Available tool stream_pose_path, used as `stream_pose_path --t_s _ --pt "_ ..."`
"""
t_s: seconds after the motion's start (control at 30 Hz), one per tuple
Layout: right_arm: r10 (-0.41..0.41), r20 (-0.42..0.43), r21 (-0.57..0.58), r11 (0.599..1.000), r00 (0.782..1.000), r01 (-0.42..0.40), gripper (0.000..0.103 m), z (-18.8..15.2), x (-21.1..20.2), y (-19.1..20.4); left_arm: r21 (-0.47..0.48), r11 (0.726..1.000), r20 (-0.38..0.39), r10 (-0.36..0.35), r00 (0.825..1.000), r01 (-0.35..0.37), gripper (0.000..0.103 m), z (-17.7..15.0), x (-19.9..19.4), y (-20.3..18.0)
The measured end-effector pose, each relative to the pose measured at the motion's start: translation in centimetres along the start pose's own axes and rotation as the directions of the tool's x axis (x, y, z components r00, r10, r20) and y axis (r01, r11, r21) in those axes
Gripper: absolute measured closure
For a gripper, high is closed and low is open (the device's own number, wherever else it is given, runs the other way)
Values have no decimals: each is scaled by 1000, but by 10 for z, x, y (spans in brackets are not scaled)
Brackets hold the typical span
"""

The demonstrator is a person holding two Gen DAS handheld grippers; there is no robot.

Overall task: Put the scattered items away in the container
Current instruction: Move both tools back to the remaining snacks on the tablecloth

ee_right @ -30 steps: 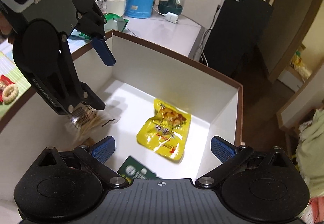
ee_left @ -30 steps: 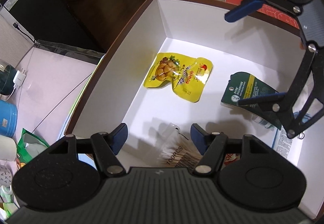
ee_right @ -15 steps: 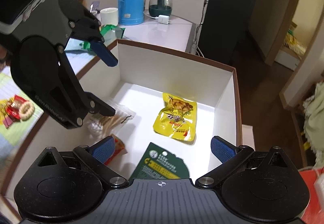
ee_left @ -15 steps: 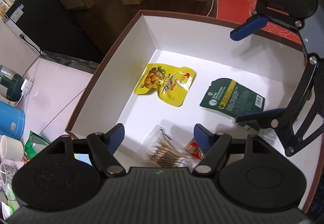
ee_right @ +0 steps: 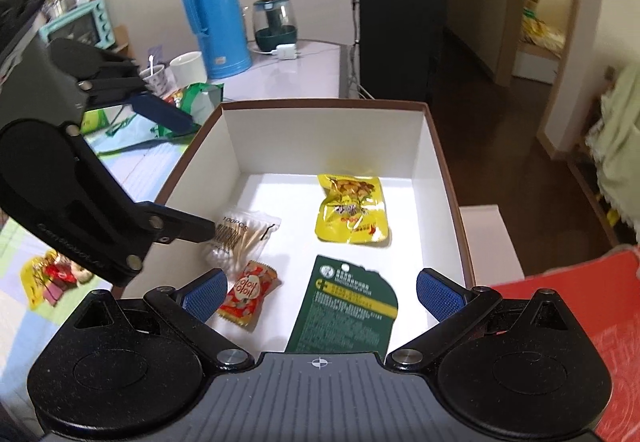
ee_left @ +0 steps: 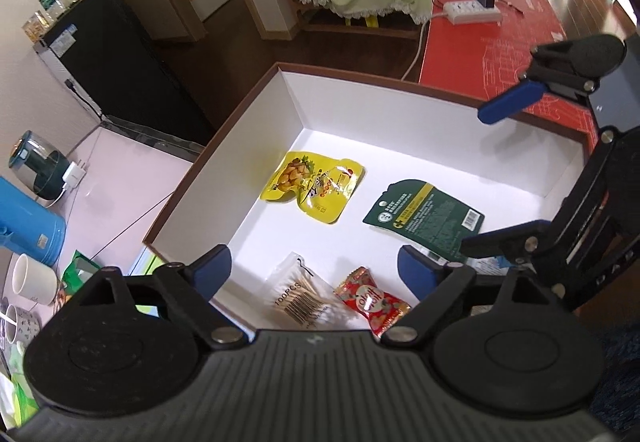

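A white box with a brown rim point(ee_left: 224, 146) point(ee_right: 440, 170) holds a yellow snack pouch point(ee_left: 316, 184) point(ee_right: 352, 208), a dark green packet point(ee_left: 424, 216) point(ee_right: 348, 310), a clear bag of cotton swabs point(ee_left: 296, 294) point(ee_right: 242, 236) and a red candy wrapper point(ee_left: 372, 300) point(ee_right: 248, 292). My left gripper point(ee_left: 314, 272) point(ee_right: 192, 178) hangs open above the box's near side, holding nothing. My right gripper point(ee_right: 320, 292) point(ee_left: 480, 174) is open and empty too, above the green packet's side of the box.
Beside the box on the table stand a blue thermos point(ee_right: 214, 14), a white mug point(ee_right: 188, 68), a glass kettle point(ee_right: 276, 24) and green snack bags point(ee_right: 192, 98). More wrapped snacks point(ee_right: 52, 276) lie on the cloth at the left. A black fridge point(ee_right: 400, 18) stands behind.
Both grippers have lifted up and back from the box. The cotton swab bag, seen under the left gripper earlier, now lies free on the box floor, and the red candy has come into view.
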State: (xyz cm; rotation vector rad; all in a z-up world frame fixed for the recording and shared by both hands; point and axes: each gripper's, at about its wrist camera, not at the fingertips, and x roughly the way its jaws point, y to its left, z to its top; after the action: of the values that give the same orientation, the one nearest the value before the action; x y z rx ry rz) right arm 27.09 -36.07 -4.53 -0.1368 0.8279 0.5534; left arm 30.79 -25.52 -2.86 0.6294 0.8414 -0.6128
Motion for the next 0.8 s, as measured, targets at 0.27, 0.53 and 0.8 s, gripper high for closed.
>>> stream_pose_path --t_s 0.27,0.53,0.8 --pt "-20 13 121 992 1000 19 0 -20 -29 5 -97 995 75 7 997 1 8 -31 -49 -2" --pt "-9 73 260 966 997 -11 0 -28 -52 16 -255 967 169 42 985 3 5 -91 -109 13" --pt "32 163 283 956 986 -77 0 -18 -59 53 -436 895 118 157 981 -91 4 -182 -156 43"
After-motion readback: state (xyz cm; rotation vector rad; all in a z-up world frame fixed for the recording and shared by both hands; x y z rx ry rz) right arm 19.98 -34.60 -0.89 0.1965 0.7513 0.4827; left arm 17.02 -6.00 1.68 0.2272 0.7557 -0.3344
